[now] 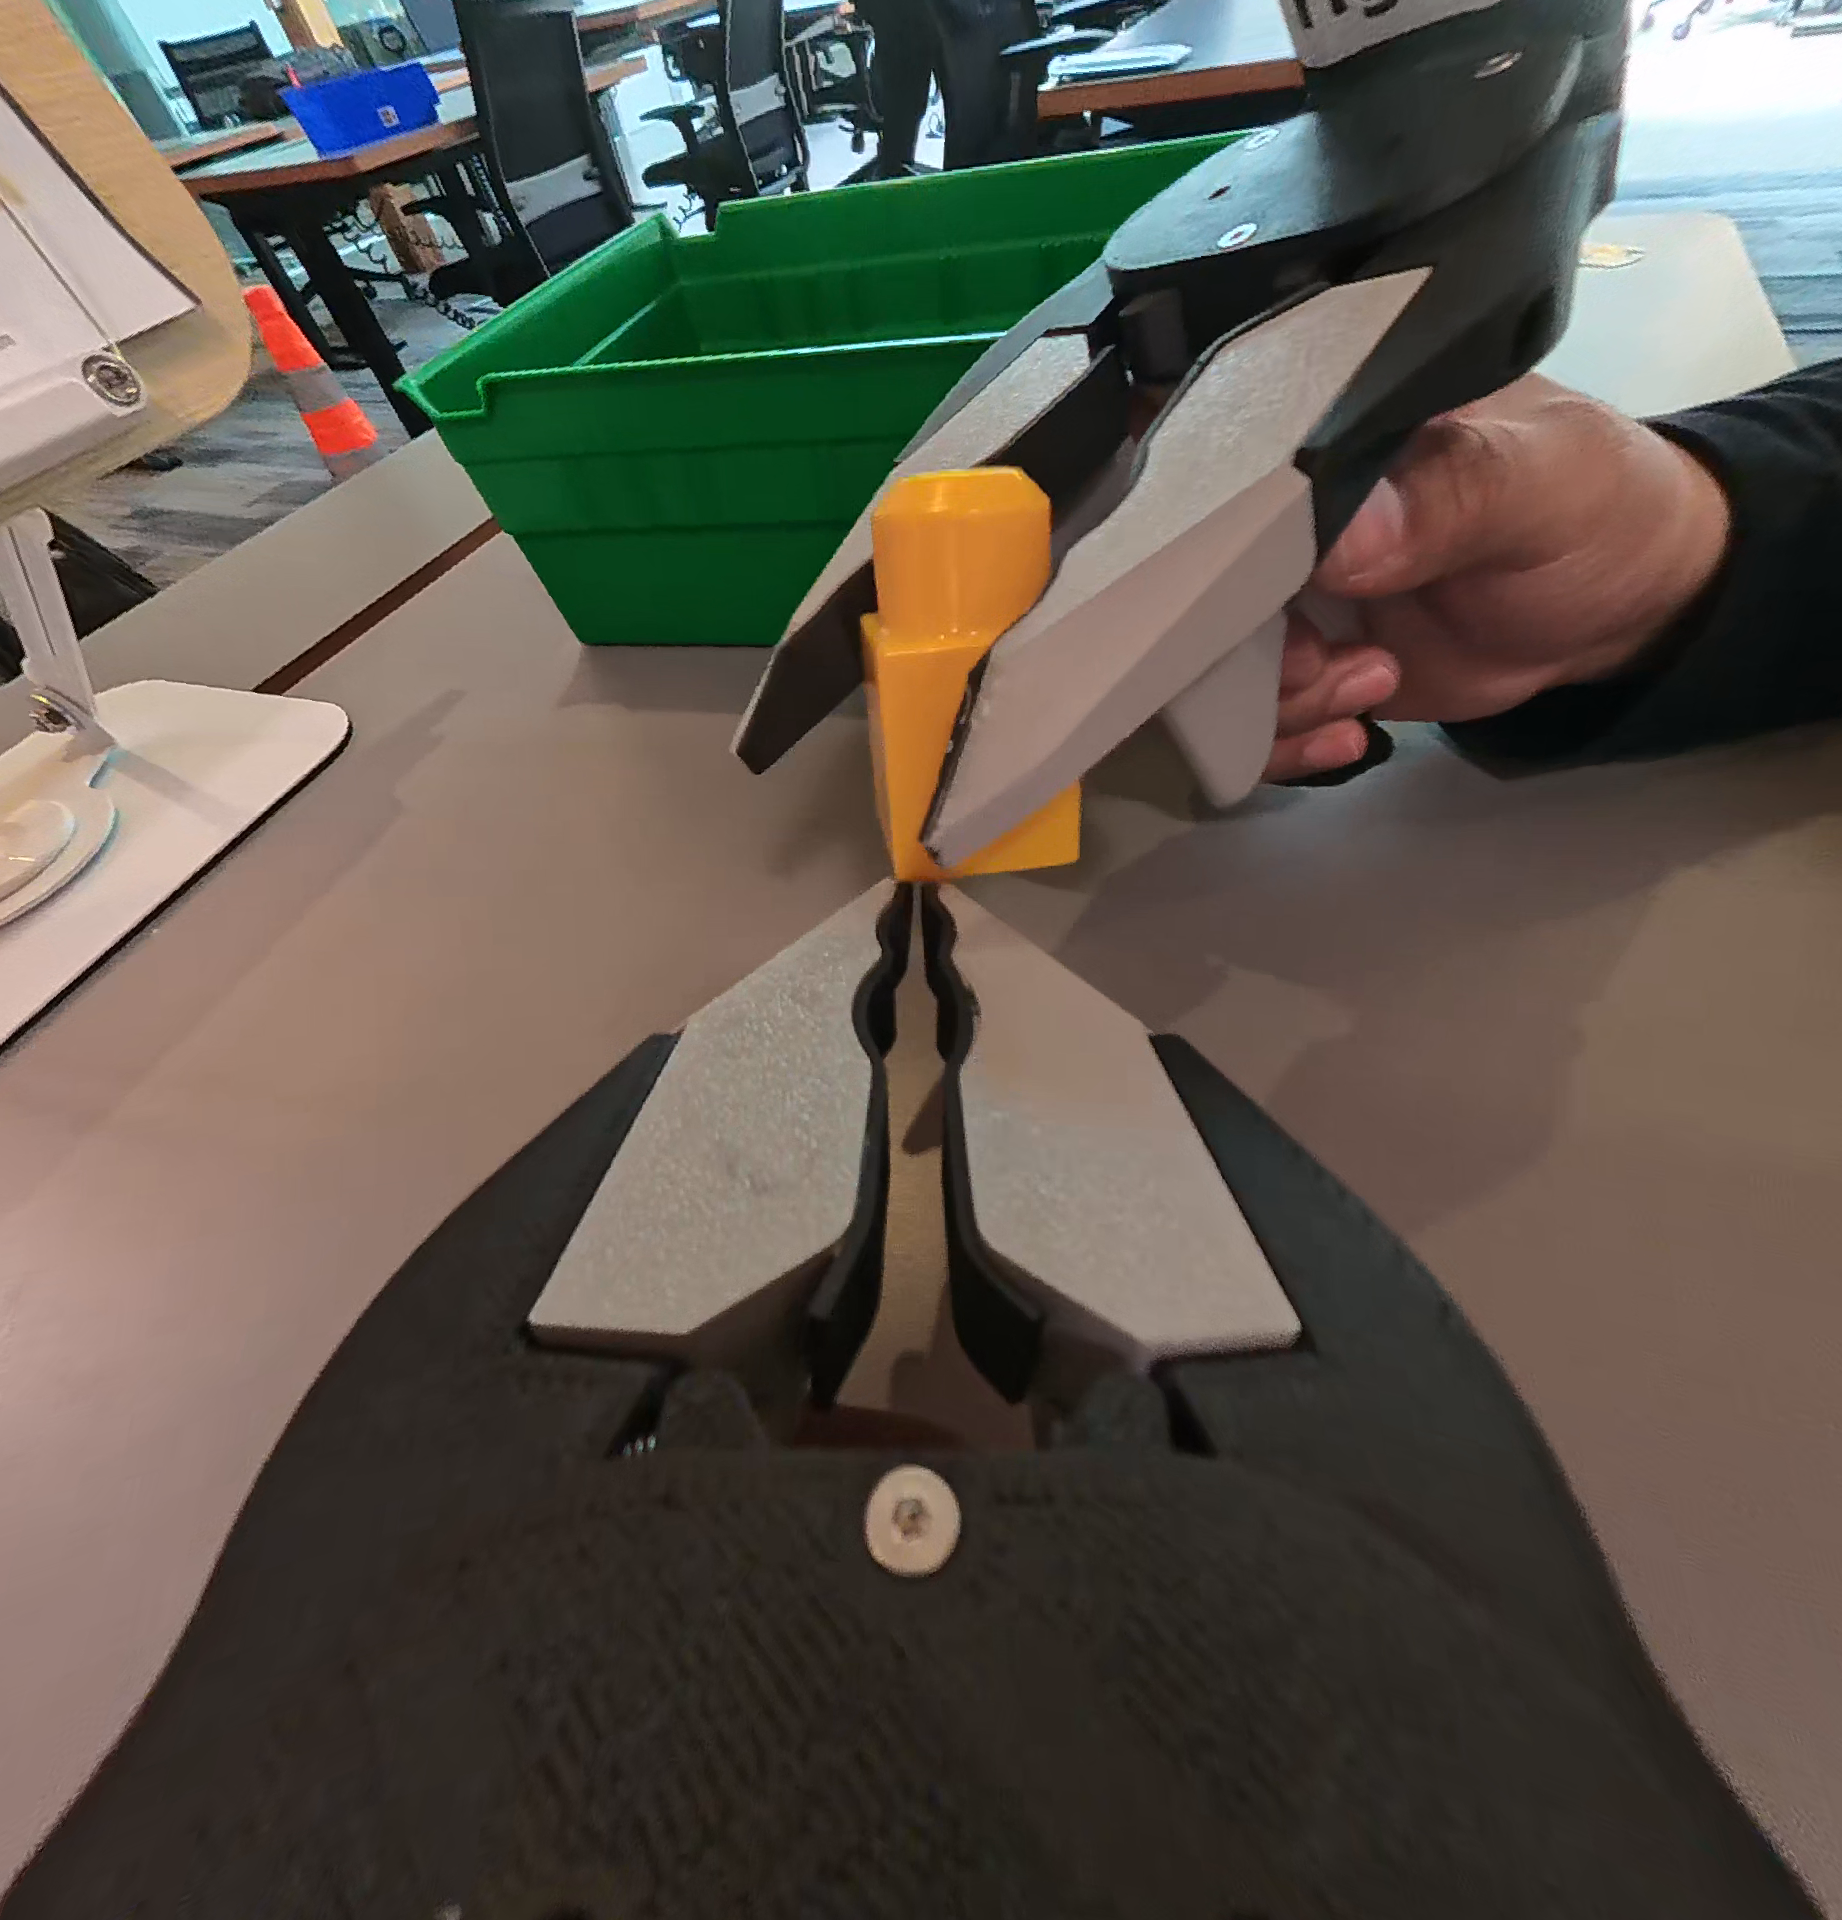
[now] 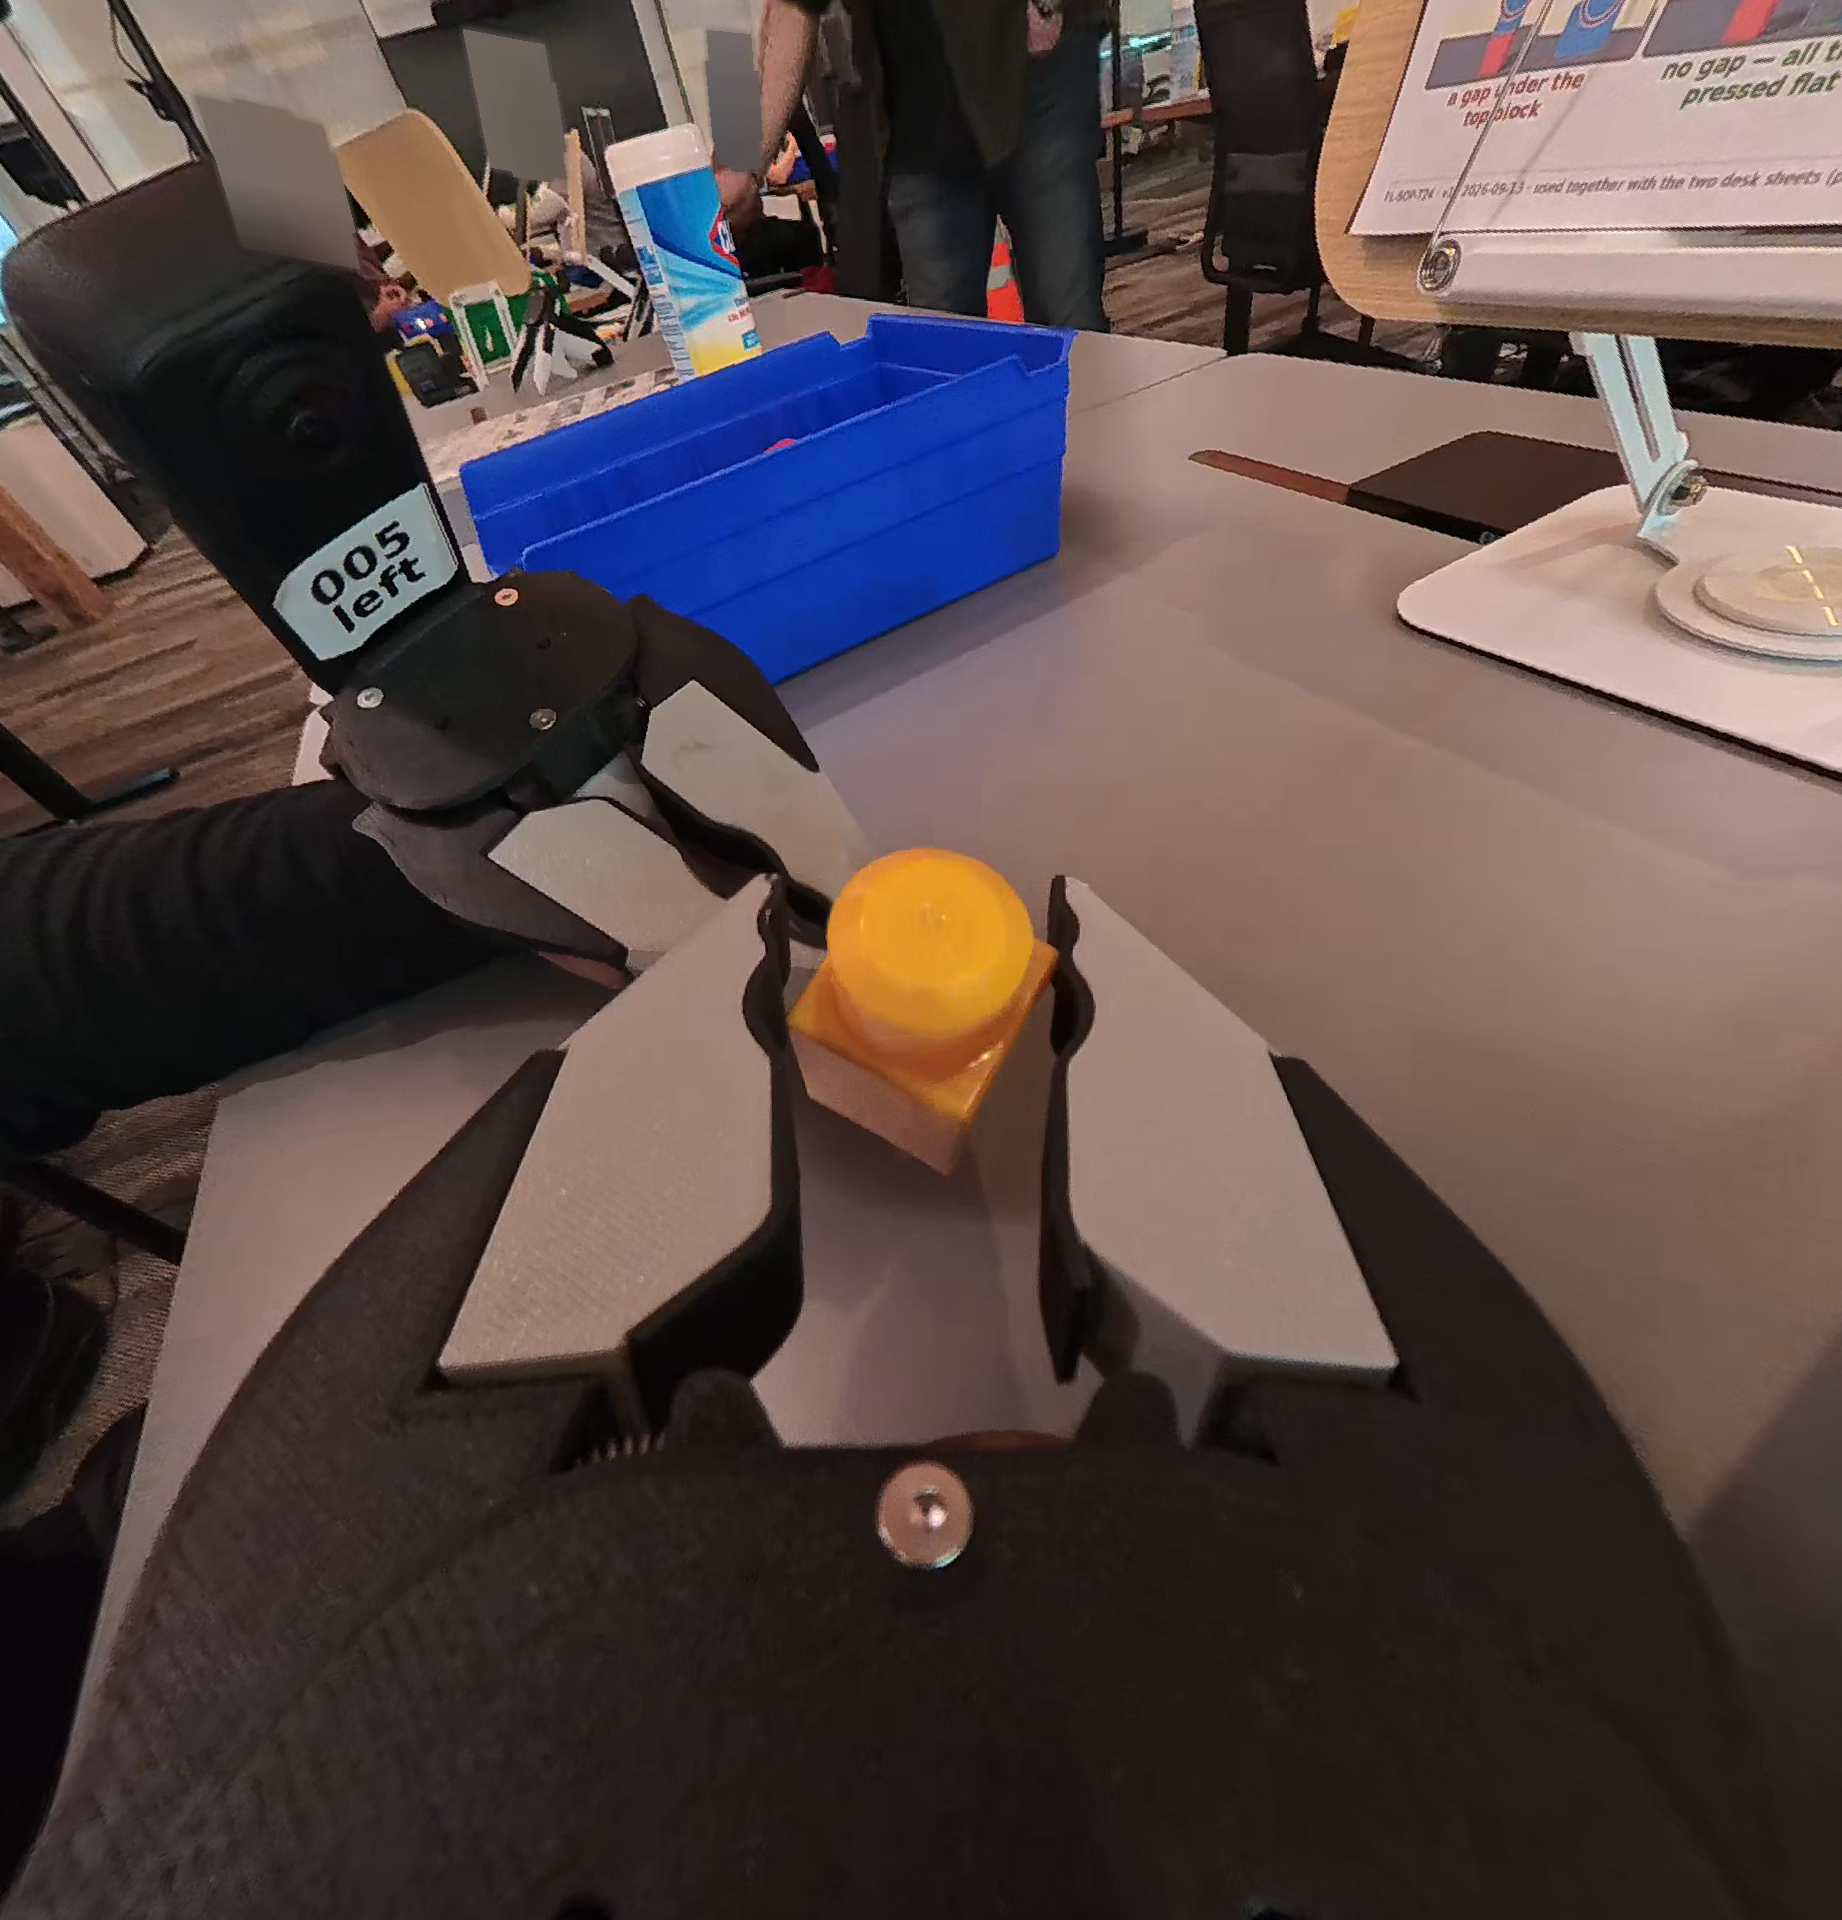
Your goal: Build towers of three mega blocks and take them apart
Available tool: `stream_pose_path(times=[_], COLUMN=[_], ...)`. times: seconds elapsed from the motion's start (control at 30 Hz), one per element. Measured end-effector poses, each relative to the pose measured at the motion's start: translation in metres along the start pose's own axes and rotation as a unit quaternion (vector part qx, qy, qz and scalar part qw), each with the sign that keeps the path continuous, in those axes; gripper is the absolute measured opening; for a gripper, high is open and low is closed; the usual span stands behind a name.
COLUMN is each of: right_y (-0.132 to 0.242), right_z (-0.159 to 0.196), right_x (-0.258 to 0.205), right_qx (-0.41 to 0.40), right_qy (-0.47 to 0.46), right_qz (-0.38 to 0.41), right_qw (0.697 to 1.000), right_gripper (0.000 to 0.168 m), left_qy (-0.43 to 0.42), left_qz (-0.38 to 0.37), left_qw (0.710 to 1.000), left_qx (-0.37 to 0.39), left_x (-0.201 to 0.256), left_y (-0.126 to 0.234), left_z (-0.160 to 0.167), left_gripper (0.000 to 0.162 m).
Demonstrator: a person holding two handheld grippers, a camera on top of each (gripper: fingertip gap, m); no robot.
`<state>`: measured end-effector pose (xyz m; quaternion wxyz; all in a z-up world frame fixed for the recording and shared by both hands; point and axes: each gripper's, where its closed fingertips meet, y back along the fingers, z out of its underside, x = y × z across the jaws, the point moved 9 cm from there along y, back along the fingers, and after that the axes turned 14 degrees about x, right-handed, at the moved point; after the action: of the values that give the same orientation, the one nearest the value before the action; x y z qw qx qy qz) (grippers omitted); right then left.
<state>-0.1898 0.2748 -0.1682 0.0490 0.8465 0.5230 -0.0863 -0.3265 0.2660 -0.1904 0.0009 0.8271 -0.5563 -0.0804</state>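
One yellow mega block (image 1: 974, 717) stands upright on the grey table (image 1: 1416, 1143), its single stud on top. The right hand-held gripper (image 2: 917, 997) straddles it from above; its fingers (image 2: 1156, 1122) stand apart from the block's sides in the right wrist view, so it looks released. The left hand-held gripper (image 1: 919, 914) is clenched on nothing, its tips just beside the block's base. One green bin (image 1: 688, 436) behind the block shows only in the left wrist view; one blue bin (image 2: 792, 499) and a wipes canister (image 2: 683, 249) beyond it show only in the right.
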Motion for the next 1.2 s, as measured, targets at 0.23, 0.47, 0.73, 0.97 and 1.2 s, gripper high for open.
stream_pose_path(times=[0.23,0.47,0.73,0.97,1.2], right_y=[-0.001,-0.001,-0.001,-0.001,-0.006], right_z=[0.0,0.002,0.001,0.006,0.017], right_x=[-0.002,0.0,0.001,0.009,0.014], right_qx=[0.005,-0.001,0.001,-0.017,-0.056], right_qy=[-0.006,0.003,0.011,0.026,0.046], right_qz=[-0.003,0.007,0.013,0.039,0.05], right_qw=[1.0,1.0,1.0,0.999,0.996], right_gripper=[0.048,0.048,0.048,0.048,0.047], left_qy=[-0.029,-0.017,-0.004,-0.004,0.04], left_qz=[0.012,0.0,-0.015,-0.083,-0.153], left_qw=[0.999,1.0,0.999,0.996,0.987], left_qx=[-0.024,-0.026,-0.03,-0.034,-0.034], left_x=[0.007,0.004,-0.006,-0.021,-0.04], left_y=[-0.004,-0.004,0.001,0.006,0.014], left_z=[0.003,0.003,0.005,0.006,0.009], left_gripper=[0.0,0.007,0.012,0.012,0.012])
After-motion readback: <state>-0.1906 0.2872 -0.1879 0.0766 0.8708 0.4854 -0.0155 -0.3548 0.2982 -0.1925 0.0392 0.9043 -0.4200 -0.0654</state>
